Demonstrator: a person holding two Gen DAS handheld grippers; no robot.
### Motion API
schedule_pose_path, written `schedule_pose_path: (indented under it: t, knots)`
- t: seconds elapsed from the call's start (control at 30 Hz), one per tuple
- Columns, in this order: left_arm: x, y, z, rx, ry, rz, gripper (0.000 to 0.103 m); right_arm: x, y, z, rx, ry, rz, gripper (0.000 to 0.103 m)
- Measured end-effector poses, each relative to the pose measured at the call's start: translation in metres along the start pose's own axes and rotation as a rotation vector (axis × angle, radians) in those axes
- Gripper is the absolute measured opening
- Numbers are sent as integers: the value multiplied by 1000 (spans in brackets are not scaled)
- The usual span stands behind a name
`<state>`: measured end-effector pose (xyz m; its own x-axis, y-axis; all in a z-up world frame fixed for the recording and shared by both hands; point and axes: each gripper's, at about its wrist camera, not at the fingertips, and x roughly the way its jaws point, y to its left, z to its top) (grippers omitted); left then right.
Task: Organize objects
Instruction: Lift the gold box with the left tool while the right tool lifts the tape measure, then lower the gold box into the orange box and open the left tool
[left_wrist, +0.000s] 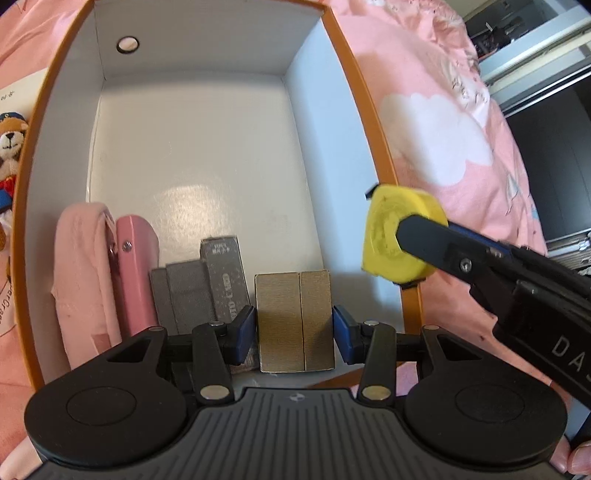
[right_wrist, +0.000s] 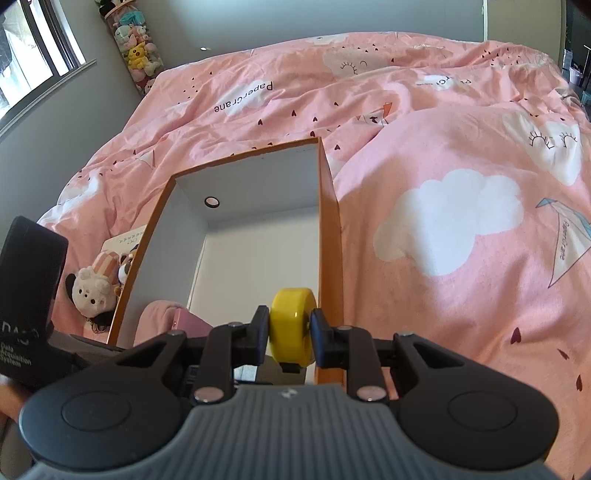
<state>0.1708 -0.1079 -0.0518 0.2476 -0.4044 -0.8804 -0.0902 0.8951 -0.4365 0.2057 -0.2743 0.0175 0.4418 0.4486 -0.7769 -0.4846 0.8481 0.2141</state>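
Toys (right_wrist: 94, 291): seen on the bed (right_wrist: 443, 229), left of the box (left_wrist: 354, 96).
Pouch (left_wrist: 85, 280): stood at the box's near left corner, pink case (left_wrist: 136, 273) and grey boxes (left_wrist: 199, 291) beside it.
Left hand-held gripper (left_wrist: 294, 329): pinched on the gold box (left_wrist: 295, 321), inside the box's near edge.
Right hand-held gripper (right_wrist: 290, 334): pinched on the yellow disc (right_wrist: 291, 325), held over the box's right wall.

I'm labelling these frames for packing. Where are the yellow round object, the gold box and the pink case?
yellow round object (right_wrist: 291, 326), right wrist view, its rounded rim between the pads.
gold box (left_wrist: 295, 321), left wrist view, centre of its front face.
pink case (left_wrist: 136, 273), left wrist view, its upright narrow side.
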Motion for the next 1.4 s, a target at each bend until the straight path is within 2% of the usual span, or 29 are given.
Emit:
schedule_pose_path:
  t: [0.3, 0.43, 0.57, 0.73, 0.87, 1.07, 1.4]
  knots:
    - [-1, -3, -3, 28, 16, -8, 52, 3, -2, -3, 11, 24, 0, 24]
    - [-10, -3, -3, 50, 6, -39, 52, 2, -1, -3, 4, 24, 2, 24]
    - [-34, 4, 0, 74, -70, -25, 52, 3, 3, 1, -39, 27, 7, 25]
    - [-54, 28, 12, 20, -177, 7, 52, 16, 14, 8, -59, 34, 53, 25]
    - [-57, 37, 16, 21, -233, 67, 51, 40, 23, 12, -68, 54, 63, 25]
    - [-58, 46, 17, 16, -230, 50, 51, 74, 25, 10, -78, 129, 7, 25]
    - [-51, 53, 18, 13, -211, 22, 51, 66, 25, 2, -64, 183, -31, 23]
